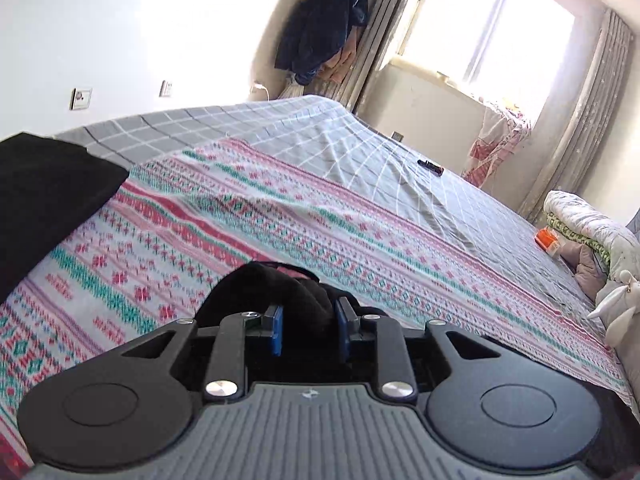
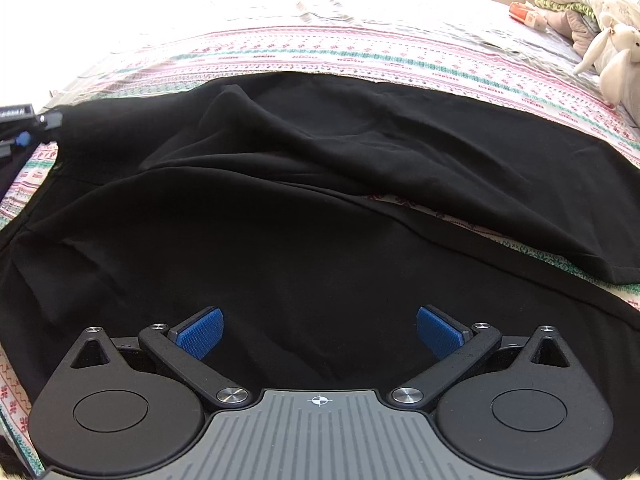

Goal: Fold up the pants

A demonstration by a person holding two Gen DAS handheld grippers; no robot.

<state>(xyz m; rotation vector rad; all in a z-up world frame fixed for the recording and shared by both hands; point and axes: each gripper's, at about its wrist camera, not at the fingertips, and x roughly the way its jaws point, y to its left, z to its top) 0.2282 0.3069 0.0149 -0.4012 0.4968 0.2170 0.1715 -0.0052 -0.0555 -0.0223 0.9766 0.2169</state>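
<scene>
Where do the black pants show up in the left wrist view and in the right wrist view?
Left wrist: black pants at the left edge, plus a bunch pinched in the left claw.
Right wrist: they fill the middle, ahead of the open right claw.
Shared landmark: orange box near the folded quilts.

Each tool (image 1: pixel 308 326) (image 2: pixel 319 332) has black linkage arms, 2 blue ribbed pads (image 2: pixel 200 332), silver screws, grey ridged base.

pants (image 2: pixel 304 208) cropped at frame edges
</scene>
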